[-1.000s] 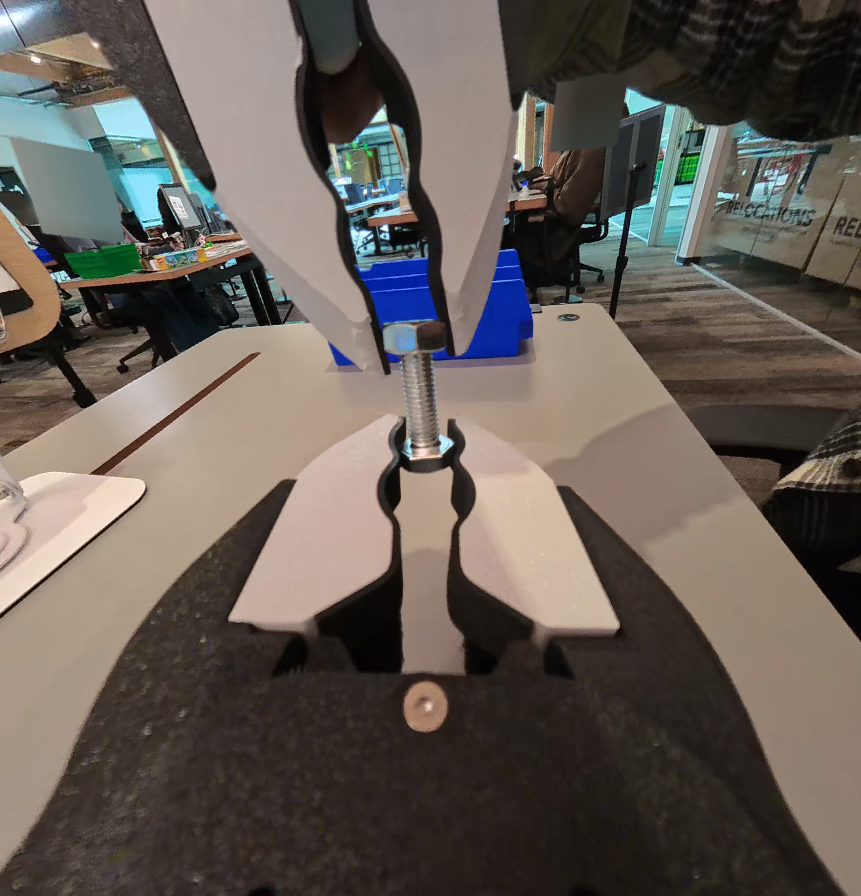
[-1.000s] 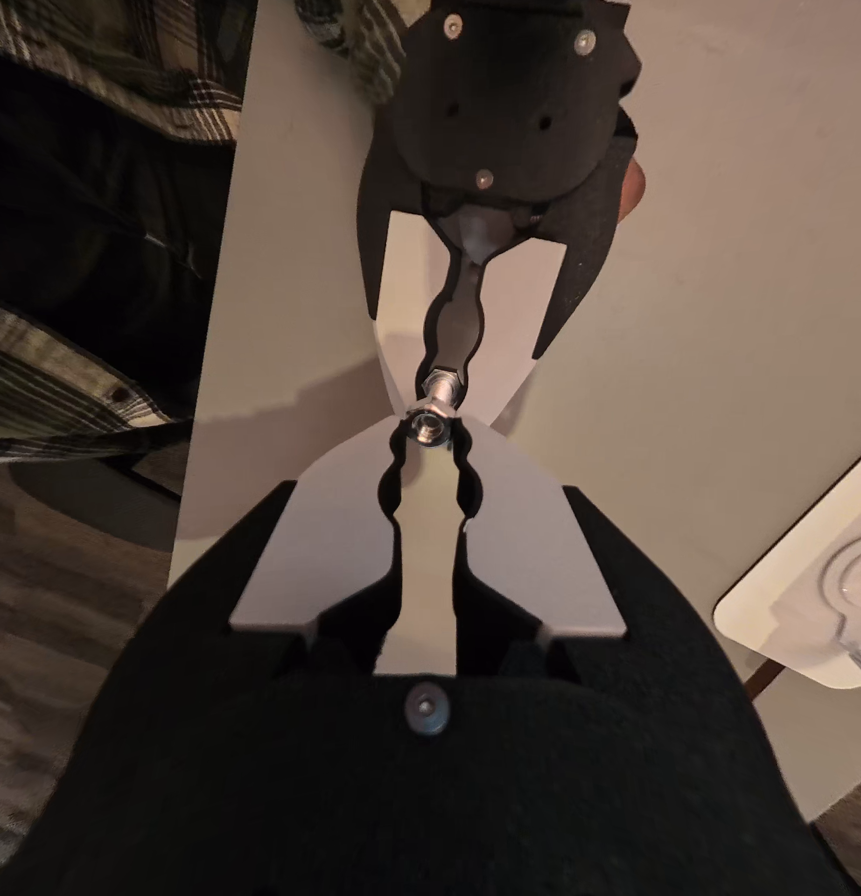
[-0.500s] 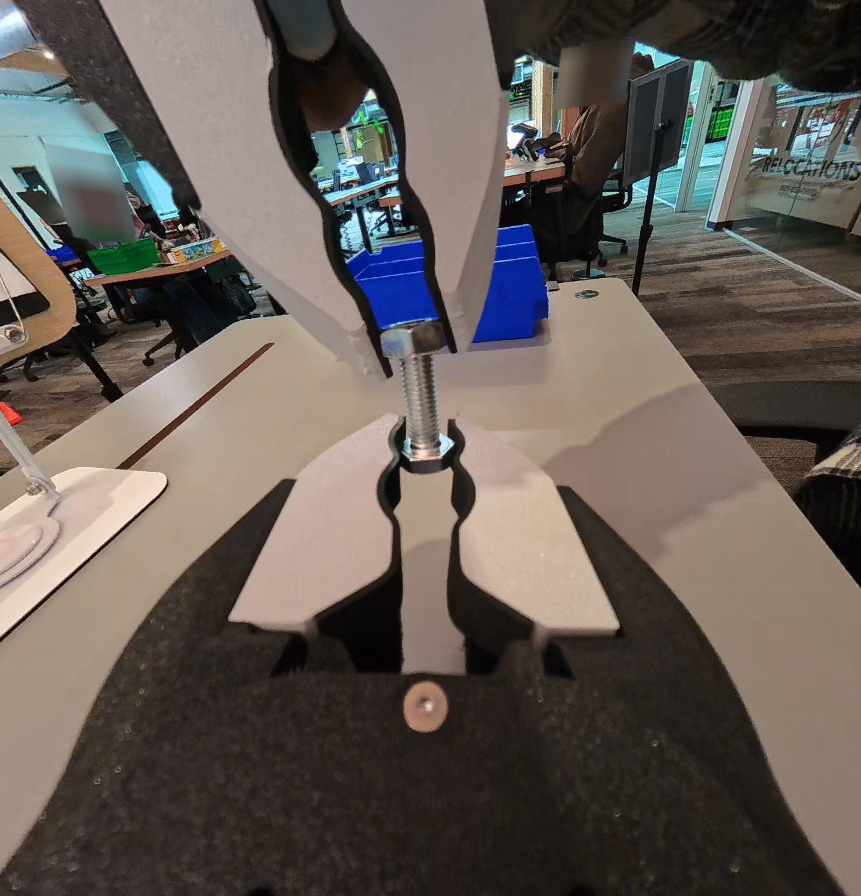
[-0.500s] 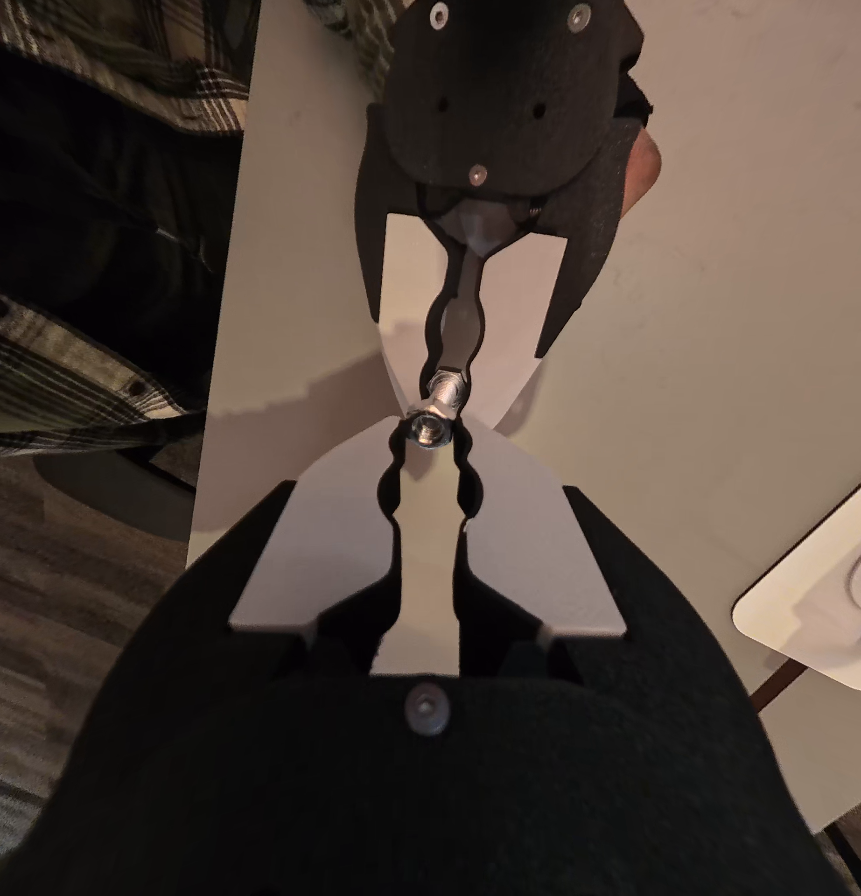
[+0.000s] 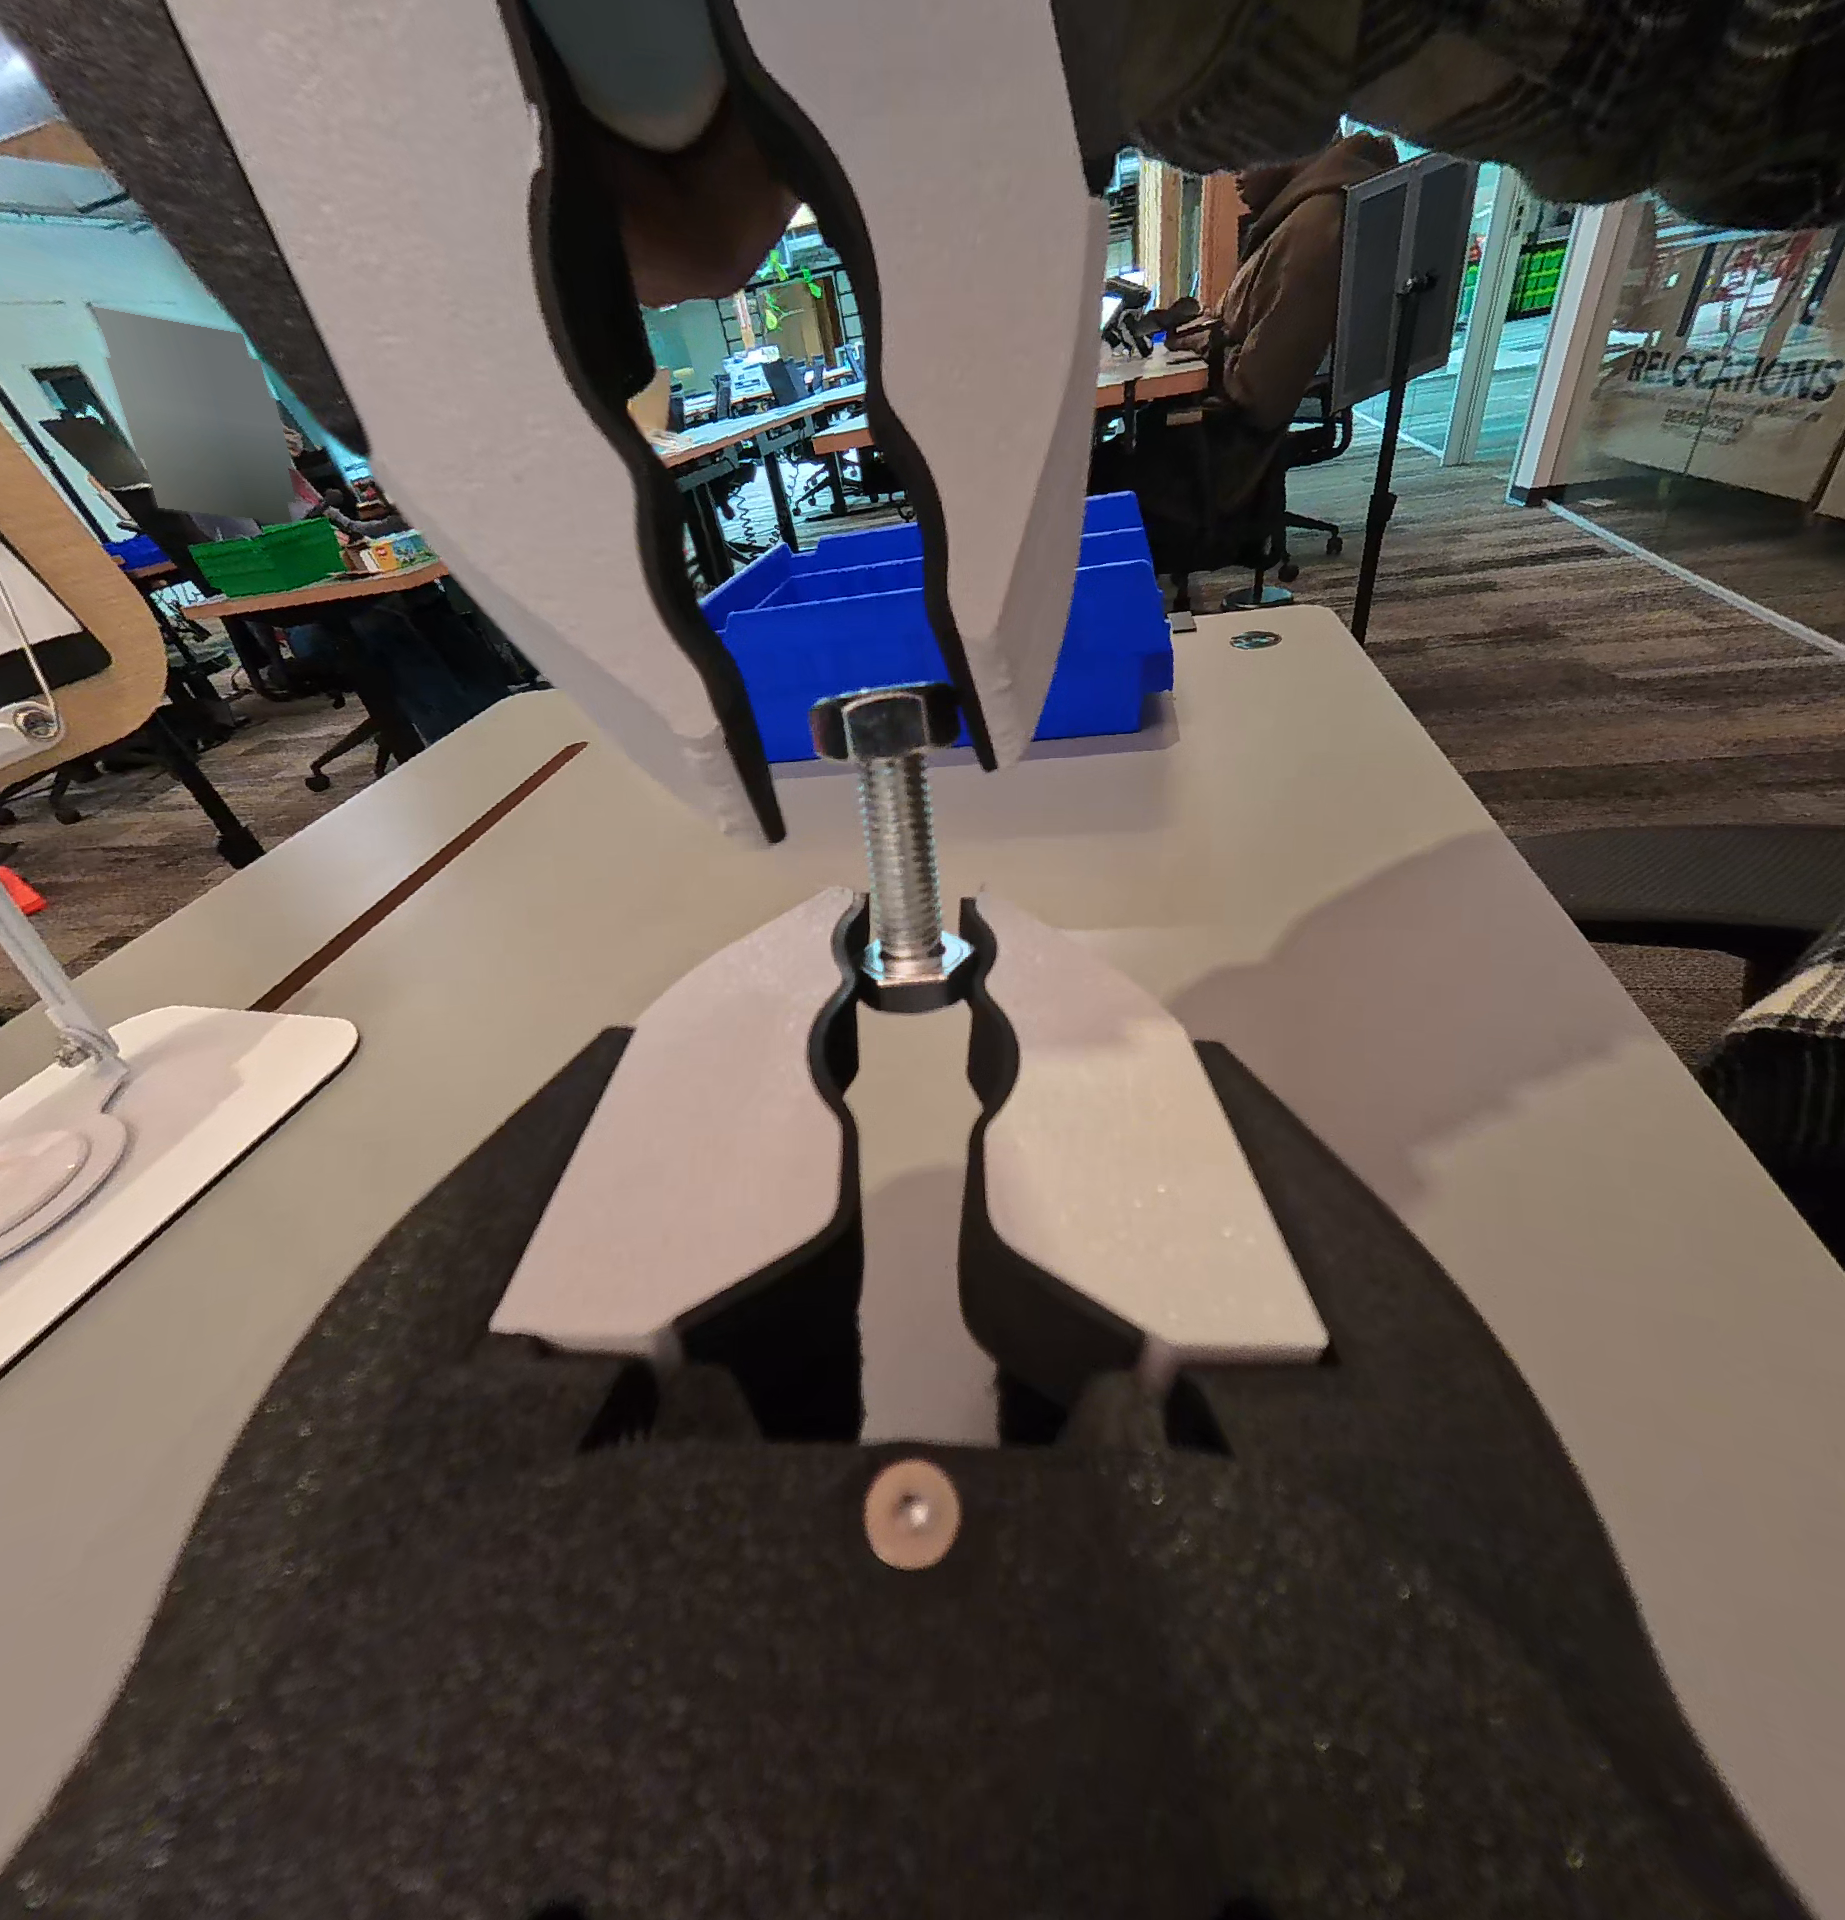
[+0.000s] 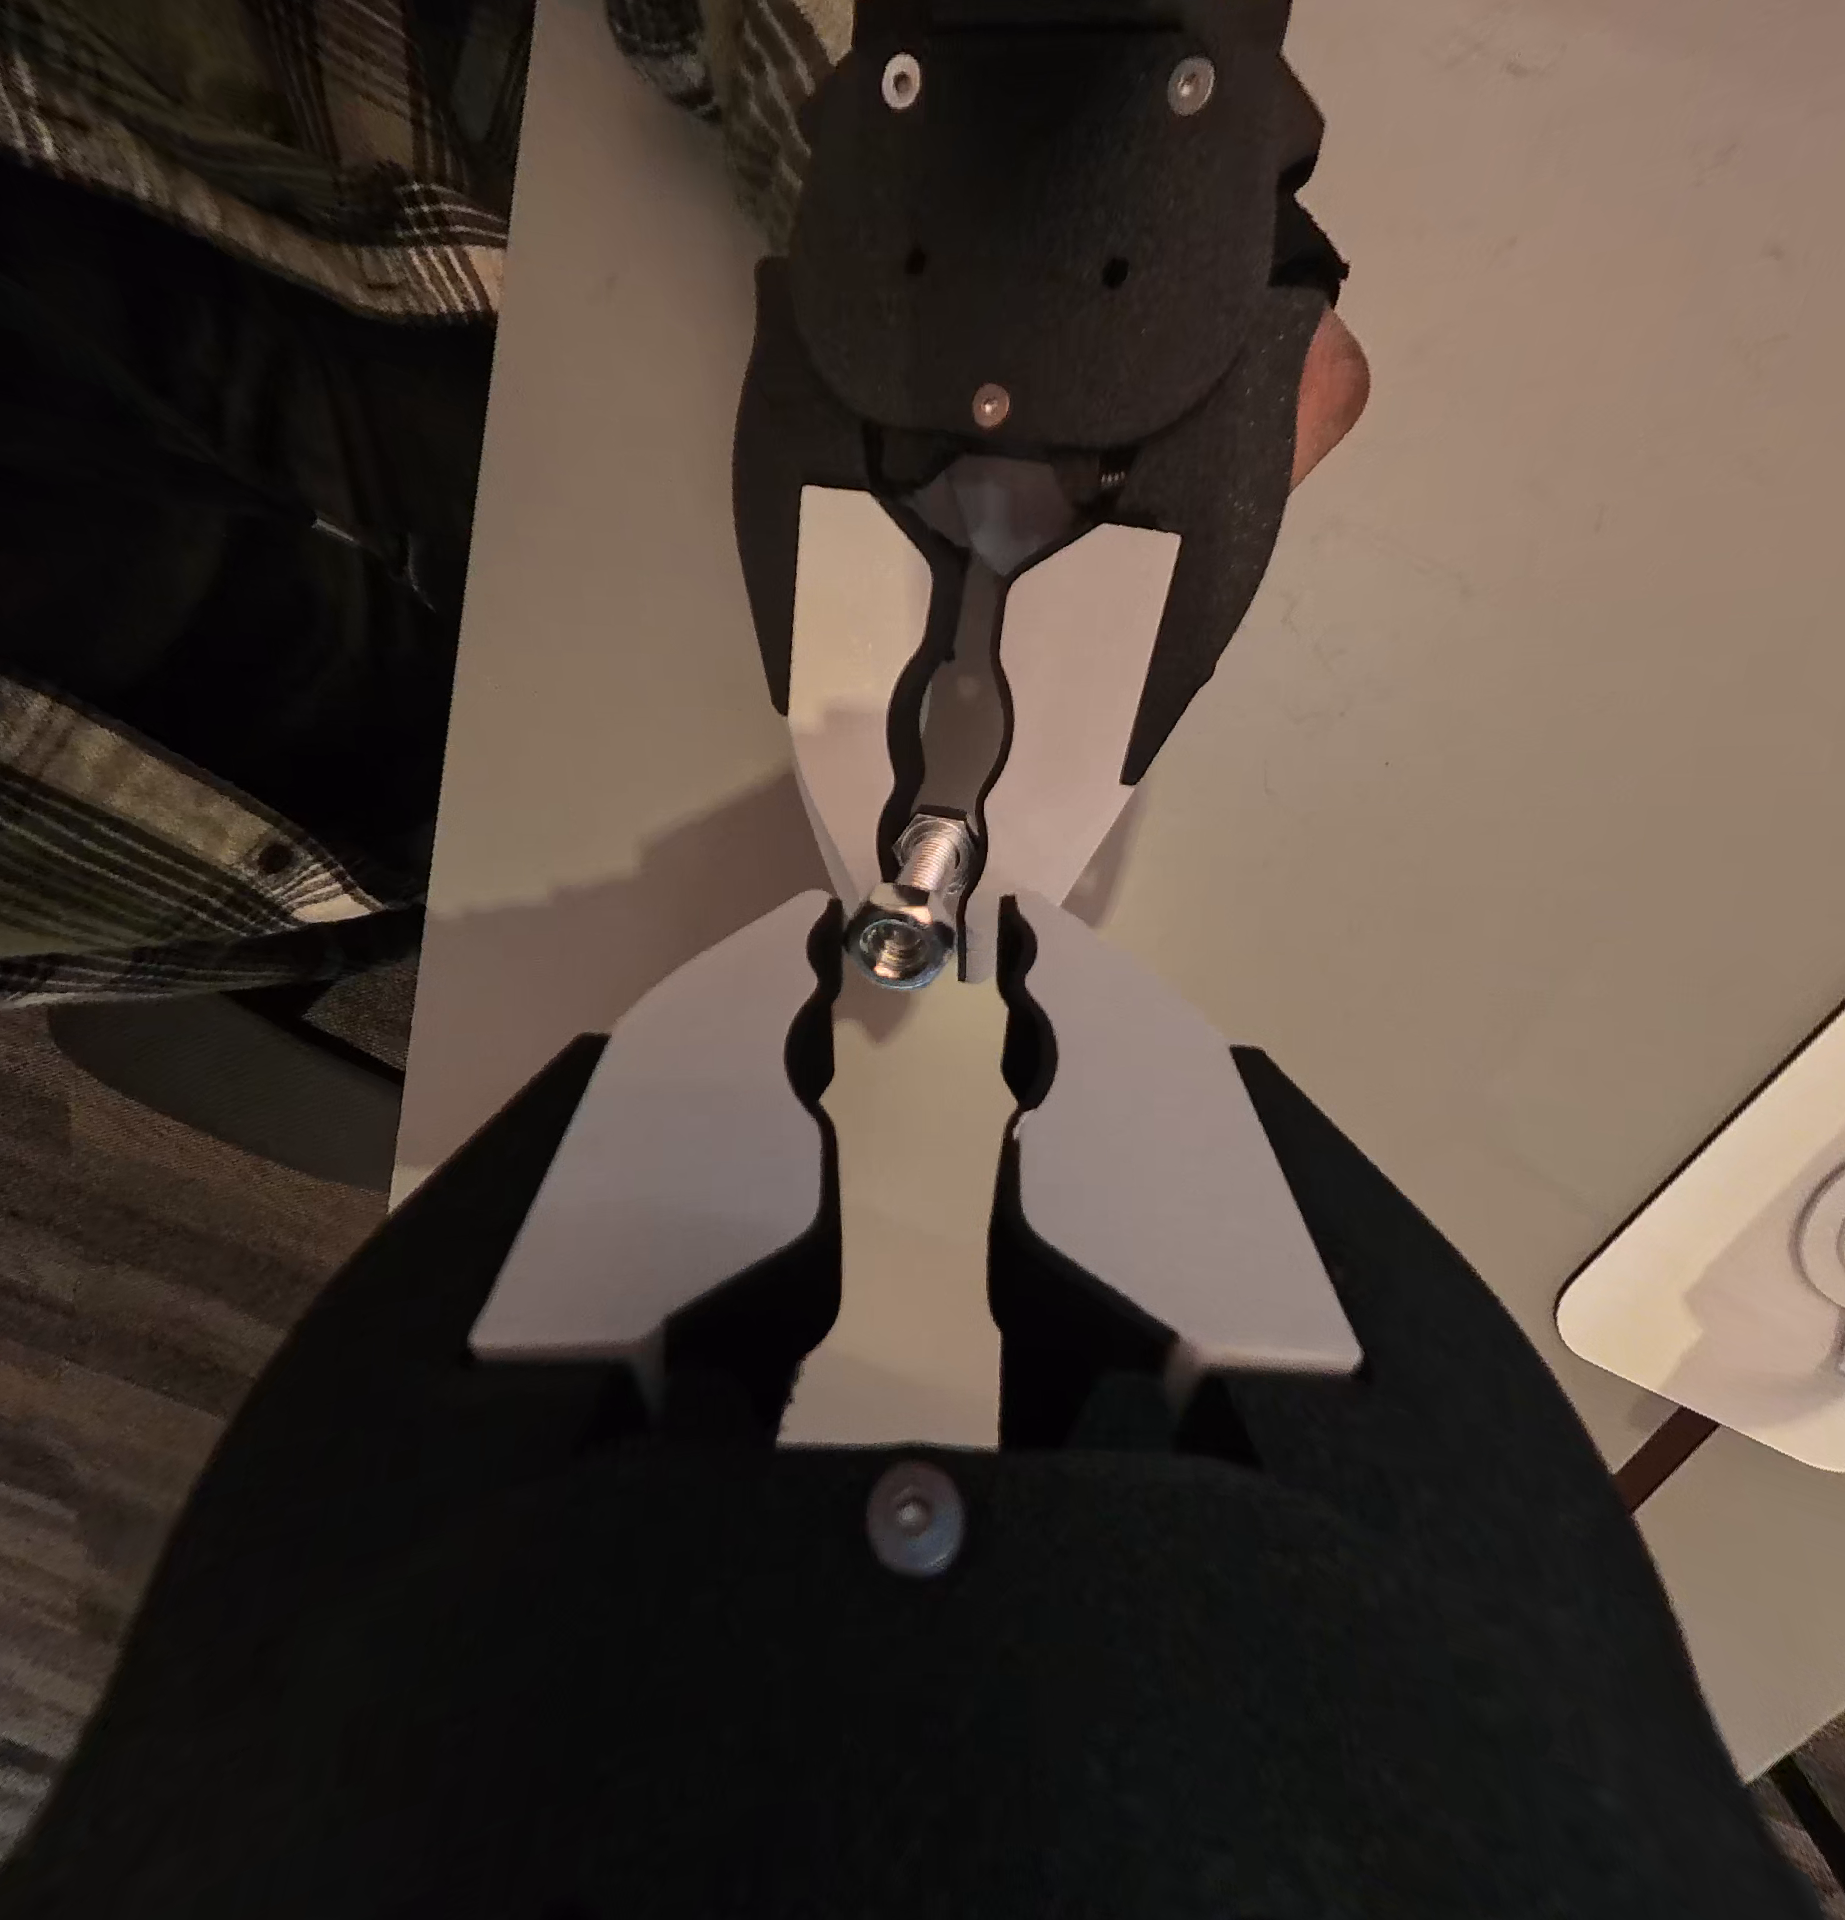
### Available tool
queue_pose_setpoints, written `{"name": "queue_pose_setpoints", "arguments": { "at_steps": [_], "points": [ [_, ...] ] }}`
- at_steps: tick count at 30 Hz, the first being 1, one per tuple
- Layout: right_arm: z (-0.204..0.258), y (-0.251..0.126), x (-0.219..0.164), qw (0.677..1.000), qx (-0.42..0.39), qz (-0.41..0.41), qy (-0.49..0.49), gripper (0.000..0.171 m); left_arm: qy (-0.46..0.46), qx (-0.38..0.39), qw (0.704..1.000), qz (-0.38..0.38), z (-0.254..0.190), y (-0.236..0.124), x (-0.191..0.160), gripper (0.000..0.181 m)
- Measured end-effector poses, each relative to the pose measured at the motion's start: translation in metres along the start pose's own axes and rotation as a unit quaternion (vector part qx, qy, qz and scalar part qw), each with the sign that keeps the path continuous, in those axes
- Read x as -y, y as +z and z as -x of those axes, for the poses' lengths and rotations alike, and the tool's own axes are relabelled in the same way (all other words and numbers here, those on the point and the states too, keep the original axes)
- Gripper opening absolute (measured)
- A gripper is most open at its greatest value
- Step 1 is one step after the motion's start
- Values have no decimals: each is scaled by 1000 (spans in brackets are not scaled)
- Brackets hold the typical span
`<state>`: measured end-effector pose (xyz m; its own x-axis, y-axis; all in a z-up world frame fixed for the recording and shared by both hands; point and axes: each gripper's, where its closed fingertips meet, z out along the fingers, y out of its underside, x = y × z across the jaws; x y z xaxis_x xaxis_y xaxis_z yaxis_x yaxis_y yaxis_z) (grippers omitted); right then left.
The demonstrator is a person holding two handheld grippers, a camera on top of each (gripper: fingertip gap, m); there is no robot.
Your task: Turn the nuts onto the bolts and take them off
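1. Left gripper point(image 5: 910, 961) clamps the nut point(image 5: 910, 977) at the bolt's point(image 5: 902, 831) lower end, above the table point(image 5: 1313, 831)
2. Right gripper point(image 6: 913, 940) stands parted around the bolt head, one finger touching

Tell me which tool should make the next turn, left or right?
Right. The right tool is open around the bolt head, free to close and twist; the left tool is shut on the nut, likely best kept as the anchor.
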<state>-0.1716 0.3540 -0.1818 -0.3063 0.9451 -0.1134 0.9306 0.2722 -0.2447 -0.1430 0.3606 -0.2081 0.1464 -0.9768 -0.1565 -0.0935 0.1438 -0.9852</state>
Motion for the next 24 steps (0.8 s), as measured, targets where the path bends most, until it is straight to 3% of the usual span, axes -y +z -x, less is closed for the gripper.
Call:
{"name": "queue_pose_setpoints", "arguments": {
  "at_steps": [12,16,19,22,24],
  "points": [
    [-1,-2,6,1000,-3,-7,-8,30,-5,1,1000,-9,1,-1,2,16],
    [-1,-7,10,1000,-8,-22,-6,36,-8,3,1000,-13,2,-2,3,16],
    [-3,-18,20,997,-33,-70,3,50,-10,11,1000,-12,5,-3,3,16],
    [-20,-40,22,976,-124,-158,78,61,-15,36,999,-17,14,-6,3,16],
    [-40,-60,9,923,-215,-249,199,53,-19,65,998,-21,23,-10,4,16]
  ]
}}
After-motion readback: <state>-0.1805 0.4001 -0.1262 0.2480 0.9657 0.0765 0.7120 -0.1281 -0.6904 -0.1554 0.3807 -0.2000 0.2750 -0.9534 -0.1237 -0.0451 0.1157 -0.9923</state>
